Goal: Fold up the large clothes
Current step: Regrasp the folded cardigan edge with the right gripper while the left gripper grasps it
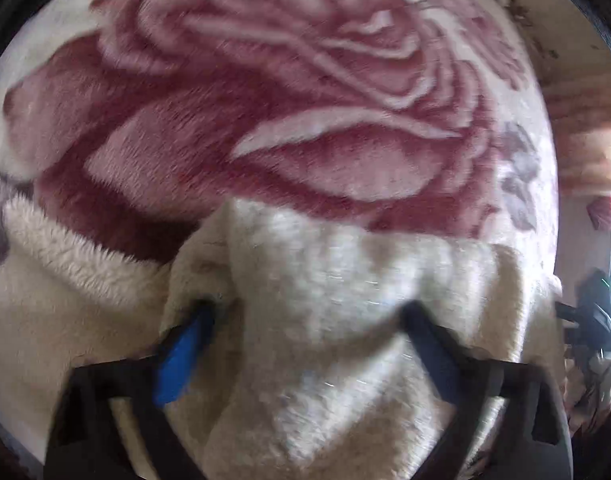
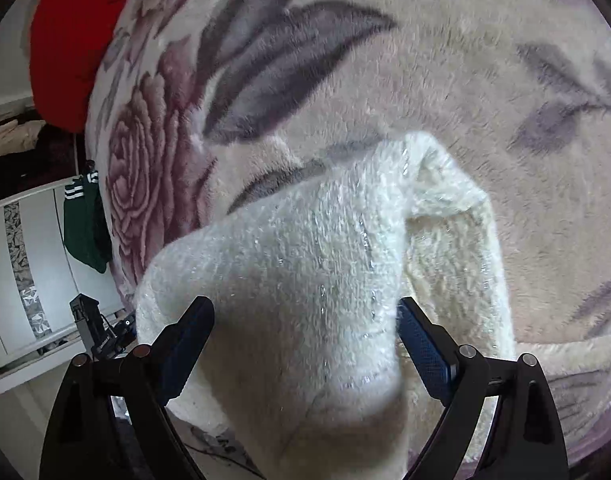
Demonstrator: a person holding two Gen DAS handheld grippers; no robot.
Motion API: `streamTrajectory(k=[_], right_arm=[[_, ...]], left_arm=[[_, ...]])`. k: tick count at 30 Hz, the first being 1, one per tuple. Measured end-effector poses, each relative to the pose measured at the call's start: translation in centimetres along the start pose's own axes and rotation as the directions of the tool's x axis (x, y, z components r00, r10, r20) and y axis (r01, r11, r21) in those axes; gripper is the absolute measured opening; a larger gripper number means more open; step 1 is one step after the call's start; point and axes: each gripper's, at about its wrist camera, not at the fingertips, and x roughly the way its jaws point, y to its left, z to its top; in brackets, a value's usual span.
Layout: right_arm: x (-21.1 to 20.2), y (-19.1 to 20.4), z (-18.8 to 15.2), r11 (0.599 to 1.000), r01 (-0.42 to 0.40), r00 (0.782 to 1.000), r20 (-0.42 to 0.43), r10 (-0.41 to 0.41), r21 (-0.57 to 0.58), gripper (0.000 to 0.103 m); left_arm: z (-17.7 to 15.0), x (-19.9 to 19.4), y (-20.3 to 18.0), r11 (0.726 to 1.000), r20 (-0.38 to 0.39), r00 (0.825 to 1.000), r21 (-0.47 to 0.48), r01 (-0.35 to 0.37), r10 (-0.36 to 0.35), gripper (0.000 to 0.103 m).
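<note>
A fluffy white sweater with silver threads (image 2: 297, 264) lies on a plush blanket printed with large pink roses and grey leaves (image 2: 445, 80). In the right wrist view, my right gripper (image 2: 305, 312) has its jaws spread wide with a thick bunch of the sweater between them, lifted off the blanket; a sleeve (image 2: 457, 216) hangs to the right. In the left wrist view, my left gripper (image 1: 305, 312) also has its jaws wide apart around a bunch of the cream sweater (image 1: 337, 280), over the rose print (image 1: 265, 100).
A red cushion (image 2: 73, 40) lies at the blanket's far left edge. A green garment with white stripes (image 2: 83, 224) hangs beside white furniture (image 2: 29, 264). A black tripod-like device (image 2: 93, 320) stands low at the left. A bright window area (image 1: 597, 152) is at the right.
</note>
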Motion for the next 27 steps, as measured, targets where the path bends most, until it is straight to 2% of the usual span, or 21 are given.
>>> streamTrajectory(k=[1, 2, 3, 4, 5, 8, 10, 12, 13, 15, 16, 17, 18, 20, 21, 22, 23, 24, 27], right_arm=[[1.3, -0.2, 0.0, 1.0, 0.008, 0.998, -0.057, -0.007, 0.022, 0.093], [1.7, -0.5, -0.1, 0.999, 0.0, 0.998, -0.063, 0.003, 0.038, 0.092], [1.7, -0.4, -0.4, 0.999, -0.006, 0.999, -0.037, 0.007, 0.035, 0.078], [1.3, 0.0, -0.5, 1.0, 0.009, 1.0, -0.002, -0.009, 0.012, 0.044], [1.0, 0.4, -0.6, 1.0, -0.01, 1.0, 0.014, 0.01, -0.001, 0.033], [-1.6, 2.0, -1.2, 0.997, -0.067, 0.992, 0.1, 0.071, -0.042, 0.028], [-3.5, 3.6, -1.3, 0.983, -0.099, 0.977, 0.17, 0.126, -0.154, 0.027], [-4.7, 3.8, -0.4, 0.966, -0.154, 0.956, 0.215, 0.199, -0.209, 0.027], [-4.7, 3.3, 0.6, 0.968, -0.154, 0.953, 0.229, 0.198, -0.196, 0.027], [-3.4, 1.9, 2.6, 0.982, -0.112, 0.961, 0.236, 0.146, -0.151, 0.028], [-2.4, 1.3, 3.4, 0.989, -0.075, 0.967, 0.232, 0.103, -0.126, 0.033], [-1.7, 1.2, 3.8, 0.992, -0.059, 0.97, 0.227, 0.084, -0.115, 0.036], [-1.3, 1.3, 4.2, 0.994, -0.059, 0.973, 0.216, 0.078, -0.092, 0.043], [-1.8, 1.5, 4.4, 0.995, -0.089, 0.978, 0.185, 0.094, -0.032, 0.05], [-2.5, 1.5, 4.1, 0.994, -0.111, 0.98, 0.167, 0.112, -0.02, 0.05], [-3.4, 1.3, 3.6, 0.991, -0.128, 0.979, 0.154, 0.131, -0.027, 0.055], [-4.0, 1.5, 3.0, 0.99, -0.134, 0.98, 0.143, 0.138, -0.038, 0.061], [-4.7, 1.4, 2.1, 0.99, -0.136, 0.981, 0.135, 0.141, -0.048, 0.072], [-5.5, -0.3, -0.2, 0.989, -0.142, 0.985, 0.098, 0.144, -0.035, 0.074]], left_arm=[[-0.3, -0.6, -0.6, 0.999, 0.013, 0.999, 0.026, 0.031, -0.032, 0.04], [-0.8, -1.6, -1.4, 0.998, 0.053, 0.999, 0.069, 0.005, -0.009, 0.034], [-1.0, -2.4, -1.6, 0.996, 0.079, 0.996, 0.085, 0.025, -0.032, 0.029], [-1.2, -3.3, -1.5, 0.995, 0.109, 0.991, 0.078, 0.069, -0.077, 0.027], [-1.1, -4.2, -1.0, 0.992, 0.131, 0.984, 0.058, 0.111, -0.118, 0.025], [-0.4, -6.1, 0.8, 0.967, 0.173, 0.953, -0.003, 0.254, -0.25, 0.018], [0.7, -6.1, 1.8, 0.957, 0.184, 0.943, -0.035, 0.287, -0.276, 0.015], [2.5, -3.8, 4.2, 0.933, 0.166, 0.933, -0.118, 0.339, -0.318, 0.014], [3.5, -2.5, 4.4, 0.922, 0.164, 0.931, -0.161, 0.352, -0.326, 0.012], [5.0, 0.0, 6.9, 0.886, 0.162, 0.919, -0.25, 0.391, -0.359, 0.01], [5.5, 0.8, 7.8, 0.871, 0.171, 0.917, -0.29, 0.396, -0.36, 0.01], [5.5, 0.7, 8.7, 0.852, 0.169, 0.905, -0.307, 0.424, -0.39, 0.01], [5.5, 0.6, 8.9, 0.838, 0.161, 0.894, -0.312, 0.448, -0.418, 0.011], [5.1, -0.6, 8.5, 0.84, 0.11, 0.886, -0.286, 0.462, -0.45, 0.012], [4.7, -1.4, 8.2, 0.846, 0.095, 0.883, -0.256, 0.469, -0.461, 0.023], [3.7, -2.7, 7.6, 0.862, 0.079, 0.888, -0.212, 0.46, -0.454, 0.034], [3.0, -3.3, 7.4, 0.868, 0.077, 0.889, -0.195, 0.457, -0.451, 0.066], [1.7, -4.0, 6.8, 0.87, 0.068, 0.887, -0.174, 0.462, -0.457, 0.09], [-0.8, -2.6, 4.7, 0.911, -0.041, 0.915, -0.12, 0.394, -0.401, 0.091]])
